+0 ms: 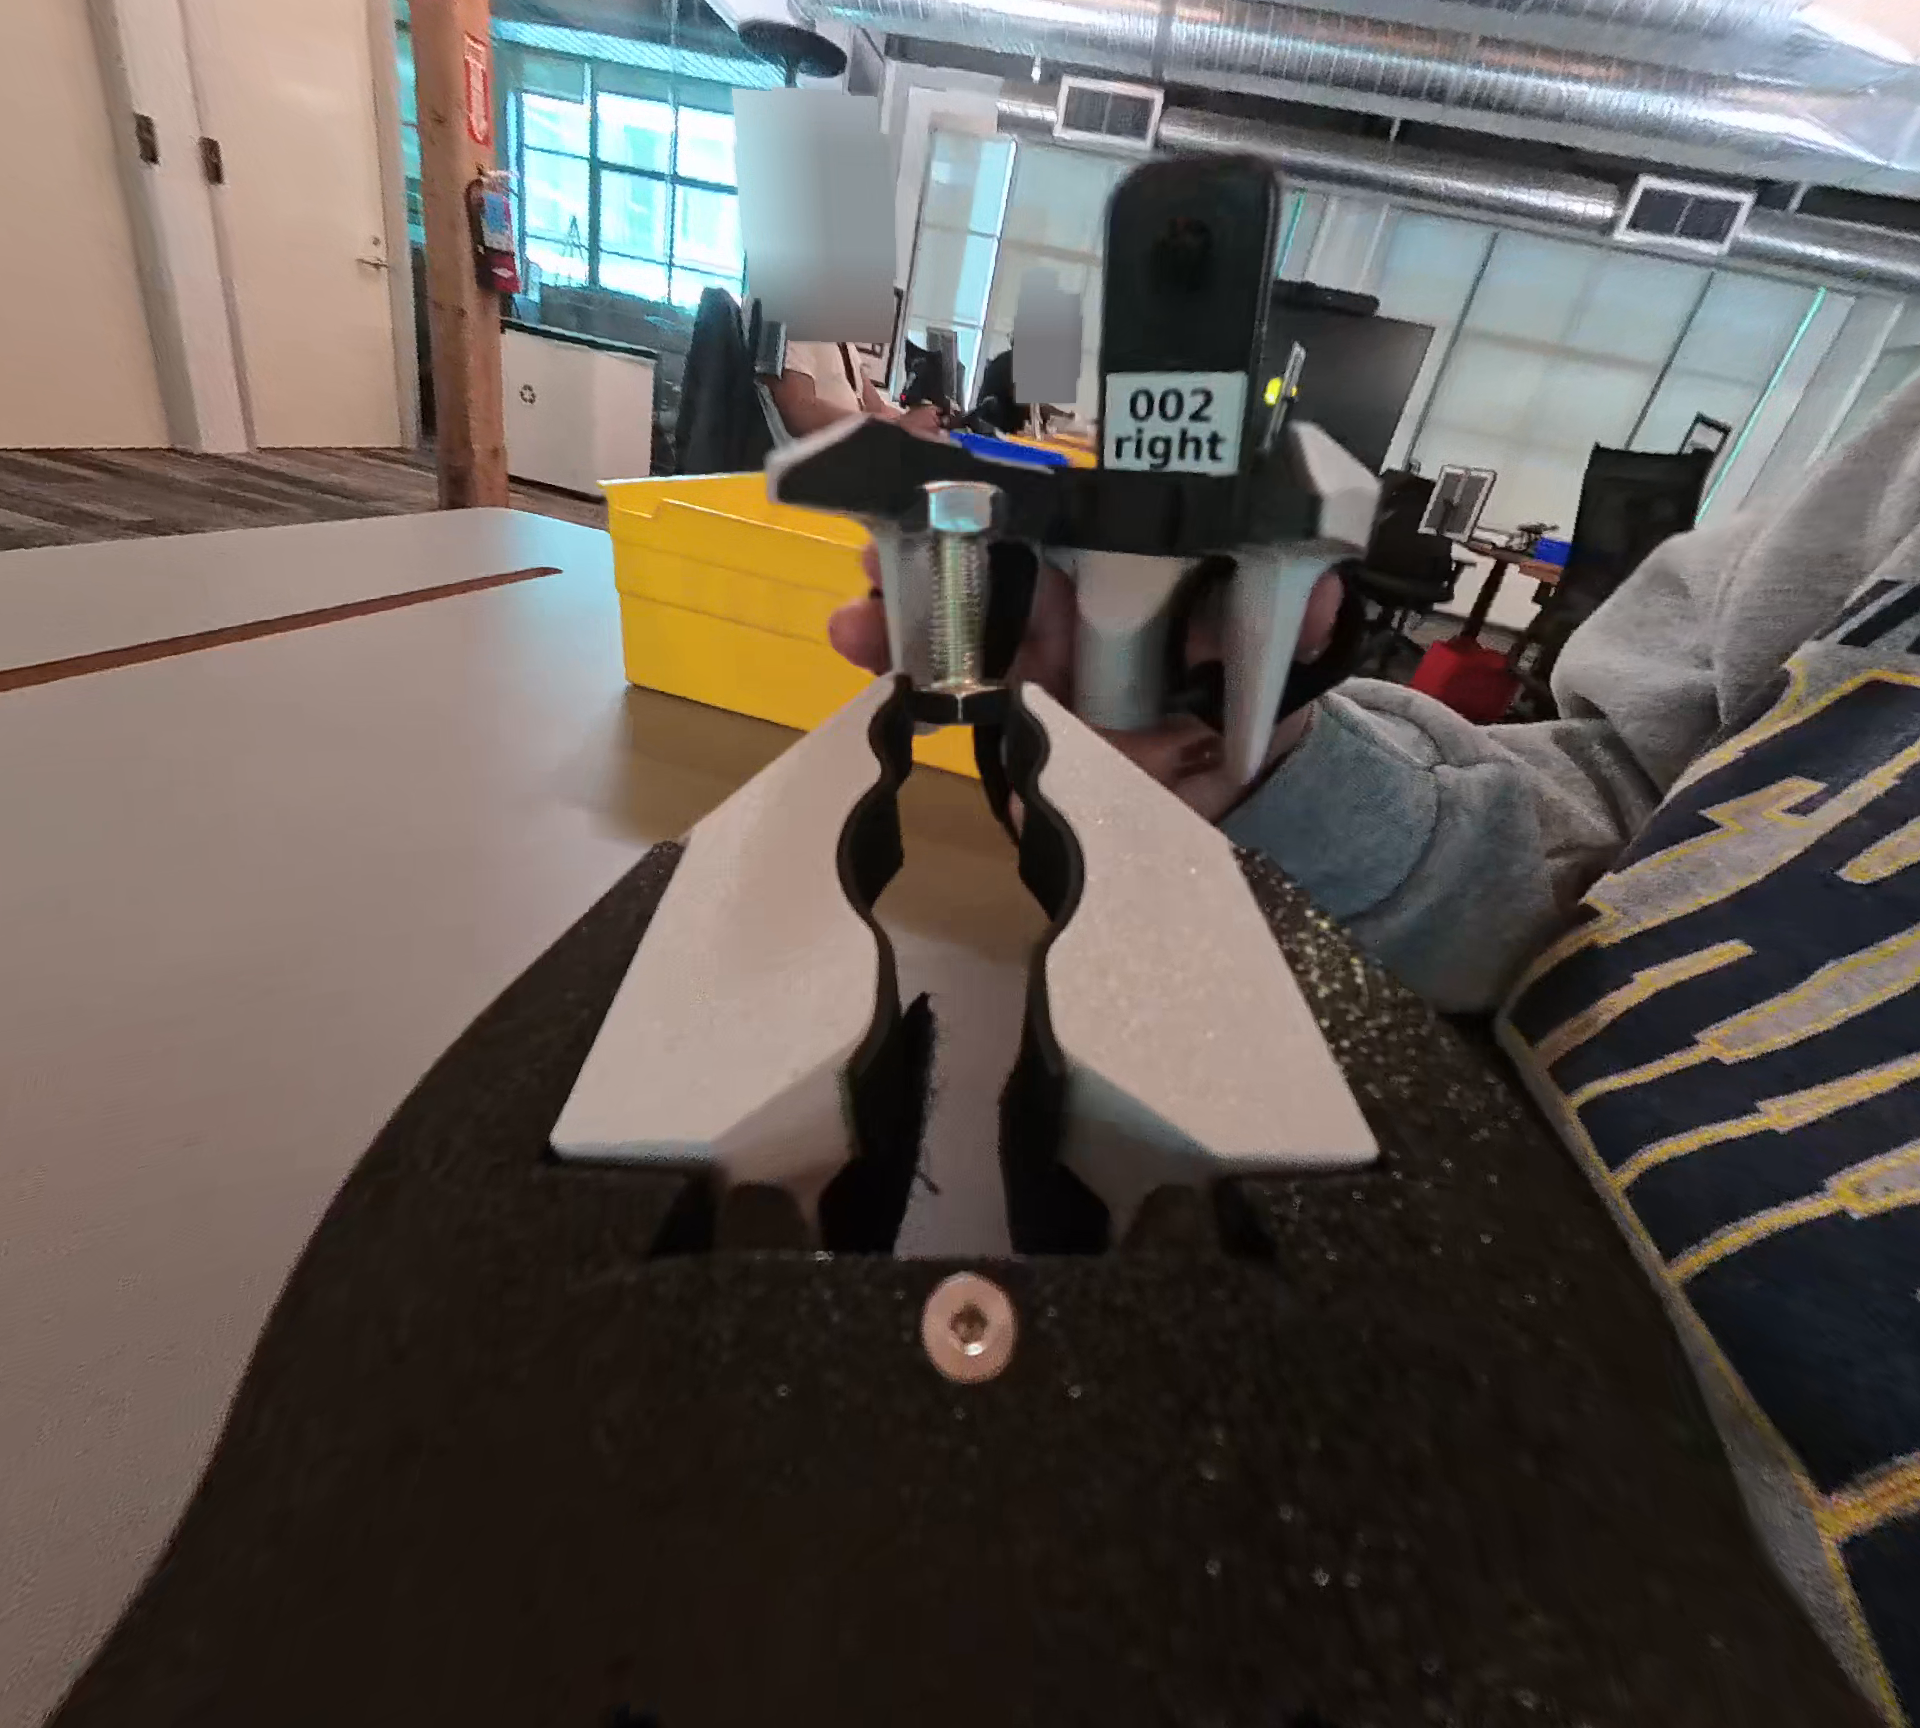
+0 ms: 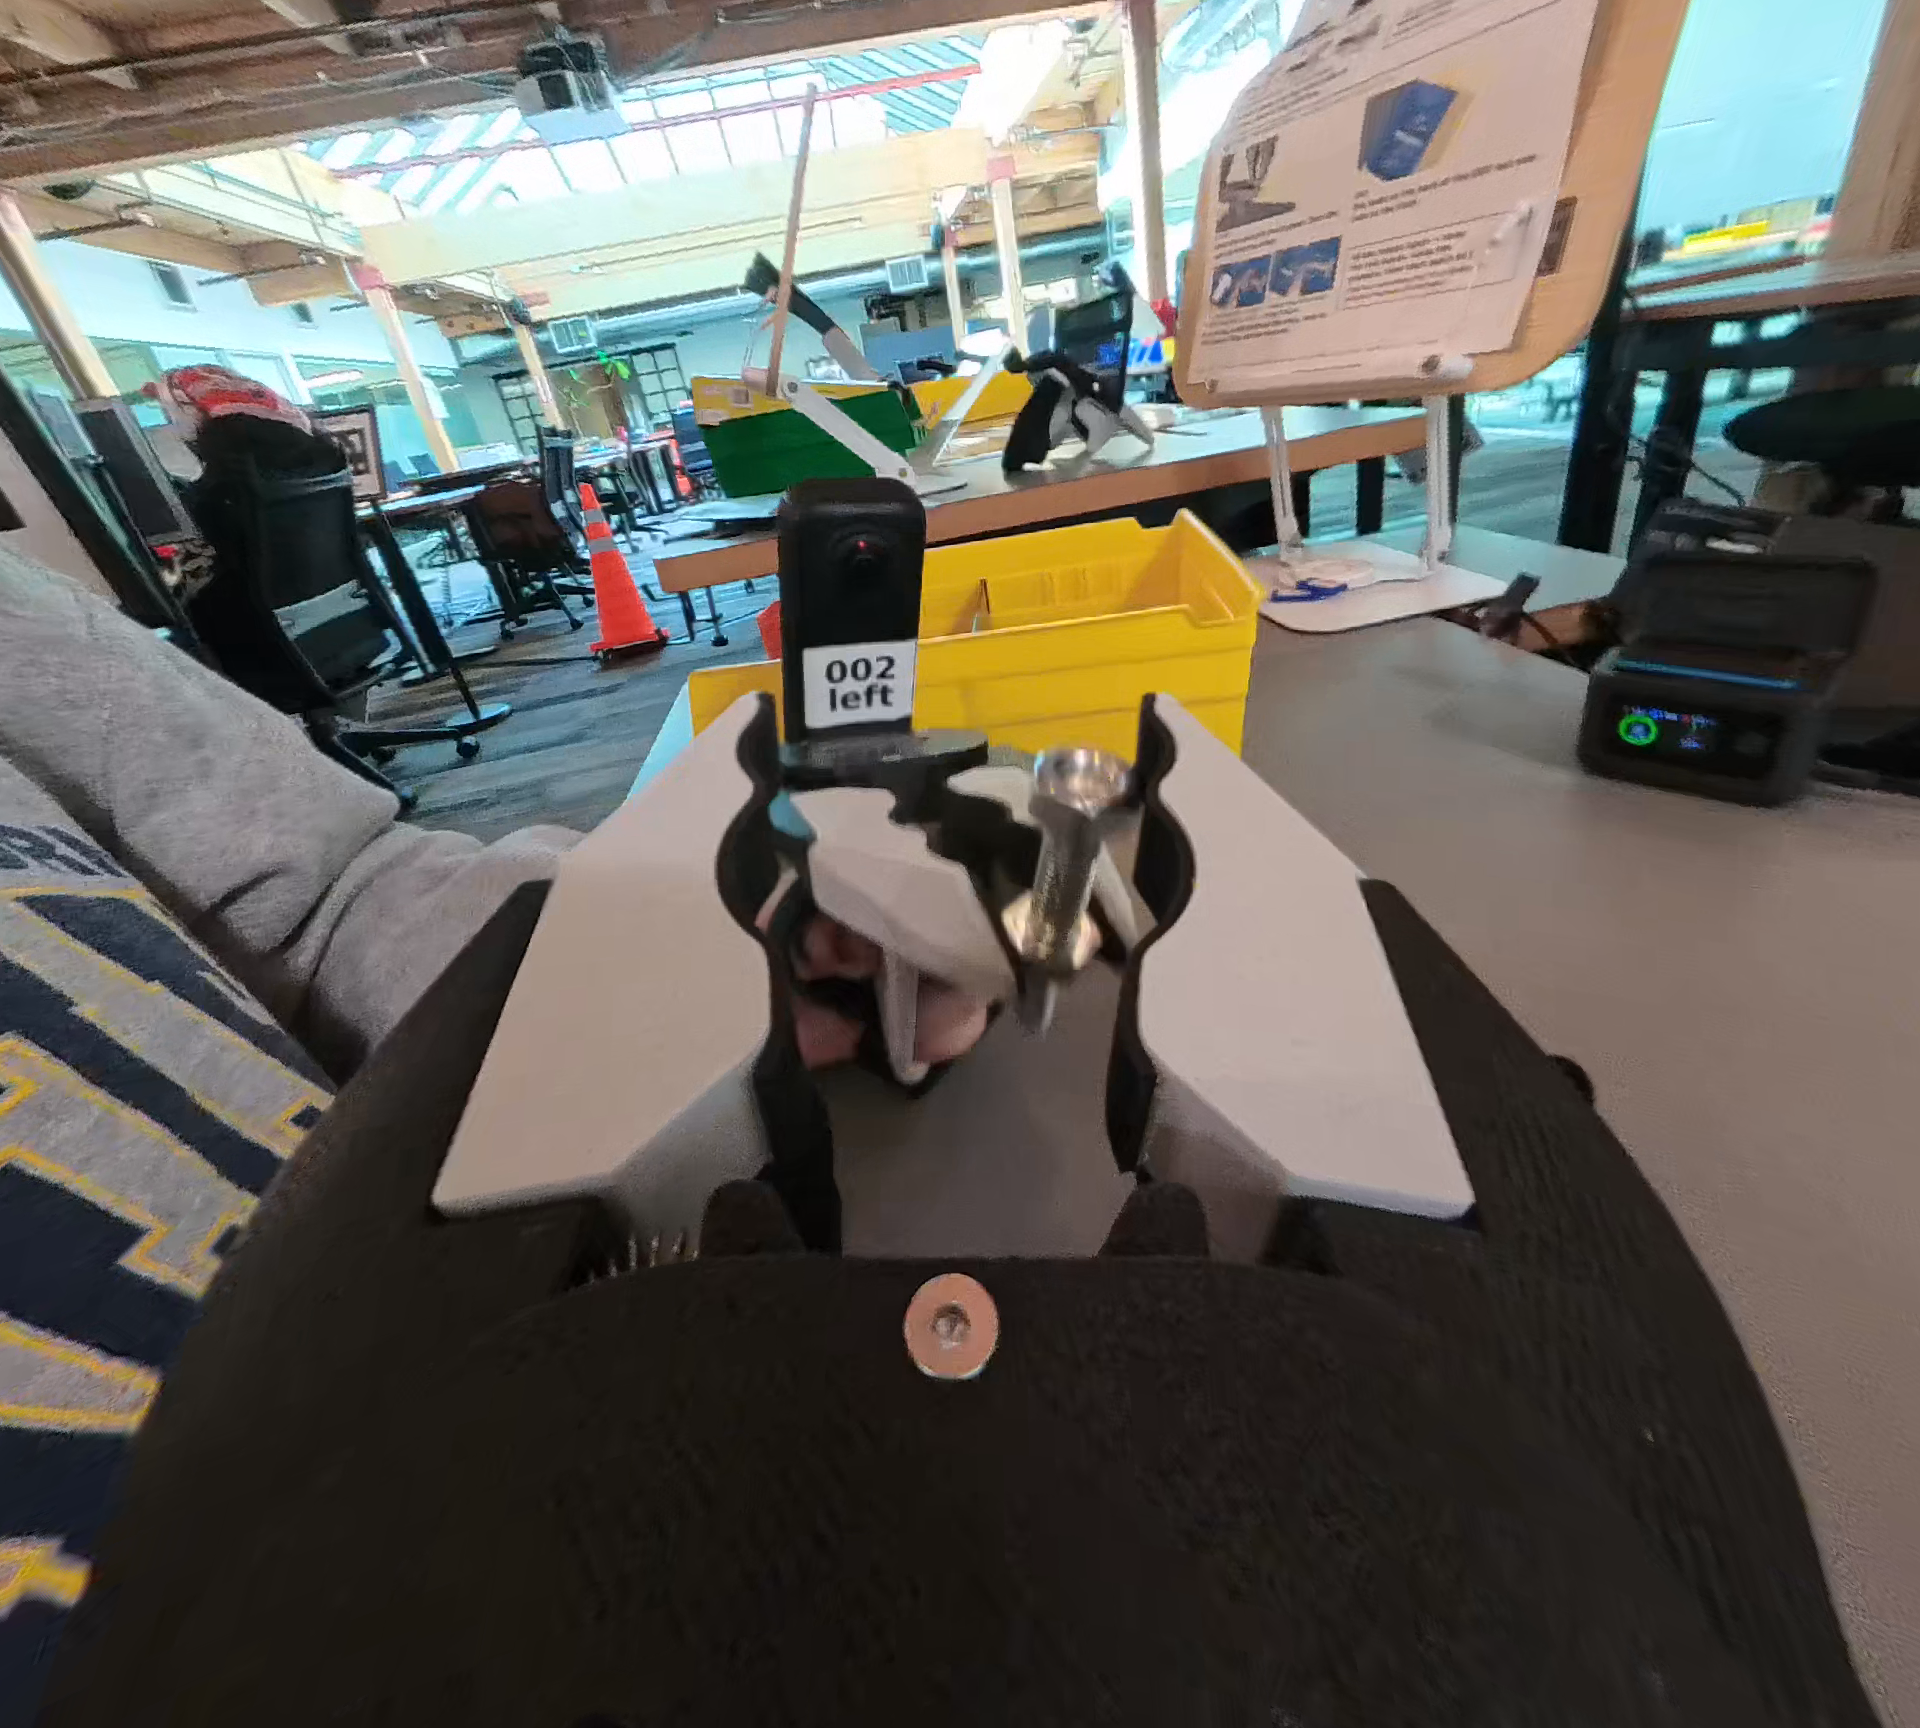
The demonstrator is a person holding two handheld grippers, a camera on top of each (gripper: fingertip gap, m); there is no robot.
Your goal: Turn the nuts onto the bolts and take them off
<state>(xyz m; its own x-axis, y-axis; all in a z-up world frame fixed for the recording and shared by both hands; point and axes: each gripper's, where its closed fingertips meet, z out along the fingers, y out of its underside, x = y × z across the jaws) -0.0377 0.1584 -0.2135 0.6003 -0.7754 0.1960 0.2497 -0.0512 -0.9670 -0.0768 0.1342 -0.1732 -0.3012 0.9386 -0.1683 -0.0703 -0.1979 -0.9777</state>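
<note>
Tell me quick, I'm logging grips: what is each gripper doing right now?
Left gripper: shut on the nut at the bolt end.
Right gripper: open, holding nothing; the bolt stands between its fingers.

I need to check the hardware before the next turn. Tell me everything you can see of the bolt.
The bolt is shiny silver metal with a hex head and a threaded shank, standing roughly upright with the head on top. A matching nut sits at its lower end, and the left claw is shut on that nut. In the right wrist view the bolt tilts slightly and stands between the fingers of the right claw, which is open and not pinching it. Behind it is a yellow bin.
</note>
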